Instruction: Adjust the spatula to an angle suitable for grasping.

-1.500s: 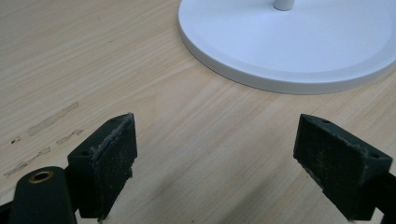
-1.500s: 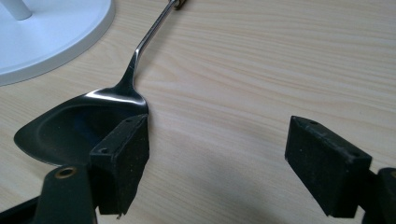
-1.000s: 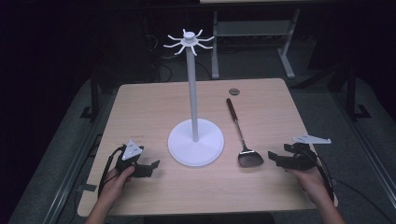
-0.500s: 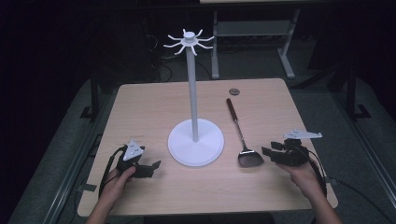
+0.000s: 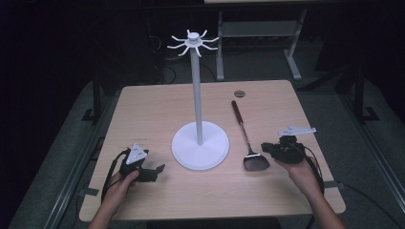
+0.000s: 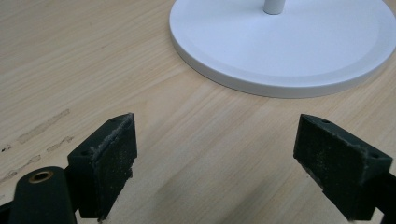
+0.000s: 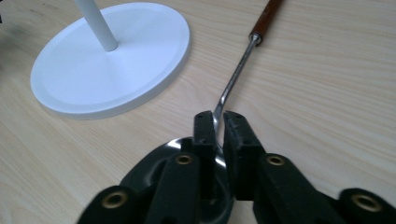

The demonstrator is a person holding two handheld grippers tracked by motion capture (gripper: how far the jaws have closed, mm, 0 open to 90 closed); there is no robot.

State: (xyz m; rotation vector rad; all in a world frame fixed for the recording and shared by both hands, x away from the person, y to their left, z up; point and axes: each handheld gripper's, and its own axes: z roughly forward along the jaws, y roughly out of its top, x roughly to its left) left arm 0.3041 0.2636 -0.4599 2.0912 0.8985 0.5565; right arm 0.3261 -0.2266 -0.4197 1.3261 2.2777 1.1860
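right gripper (image 7: 218,122) has just closed its jaws, now clamped on the ladle (image 7: 233,81) neck, right of the stand (image 5: 199,143); the bowl lies on the table (image 5: 143,109). left gripper (image 6: 215,144) sits left of the stand, jaws wide apart, holding nothing.

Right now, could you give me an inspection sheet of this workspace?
Surface: wooden table, scuffed near the left claw.
Job's things: spatula lying flat, blade toward the person; white hook stand upright.
Clutter: small dark disc at the far edge.
Grippers: left claw open, holding nothing; right claw has just closed on the spatula's neck.
Cables: one trails from each claw.
Surroundings: dark floor, metal frames behind.
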